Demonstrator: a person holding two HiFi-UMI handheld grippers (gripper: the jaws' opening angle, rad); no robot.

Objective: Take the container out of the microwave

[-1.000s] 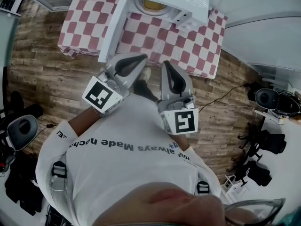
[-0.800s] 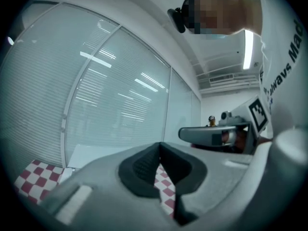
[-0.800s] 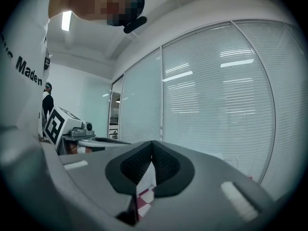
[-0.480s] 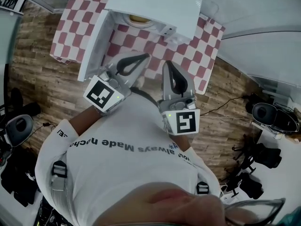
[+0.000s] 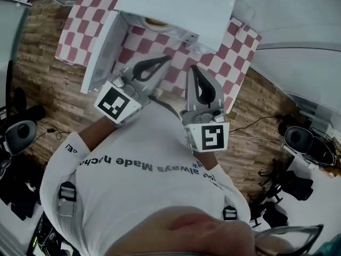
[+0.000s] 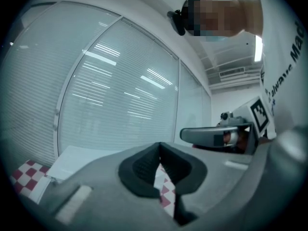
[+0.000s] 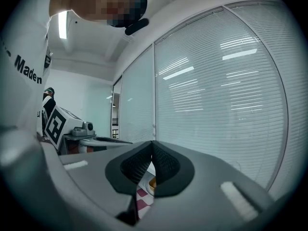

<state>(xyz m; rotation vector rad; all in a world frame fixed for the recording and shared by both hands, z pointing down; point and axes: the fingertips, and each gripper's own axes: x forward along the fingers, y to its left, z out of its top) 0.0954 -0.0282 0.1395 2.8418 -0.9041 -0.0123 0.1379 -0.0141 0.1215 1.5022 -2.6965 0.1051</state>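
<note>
Left claw point(image 5: 165, 60) and right claw point(image 5: 193, 70) point level, side by side — both pinched closed, empty.

container point(image 5: 155, 21) inside white microwave point(image 5: 176, 4), door open

Office-like room: blind-covered glass partitions point(image 7: 216, 95), ceiling strip light point(image 7: 62, 25), wood-plank floor point(image 5: 42, 84).

The microwave point(image 5: 176, 7) stands with its mouth open towards the person. Its door point(image 5: 98, 52) is swung out on the left and forms a wall beside the left gripper point(image 5: 166, 59). The control panel point(image 5: 189, 36) bounds the opening on the right, ahead of the right gripper point(image 5: 193, 68). Between them the way in to the container point(image 5: 155, 22) is free, over a bare strip of checked worktop point(image 5: 234, 52). Both grippers' jaws are together.
</note>
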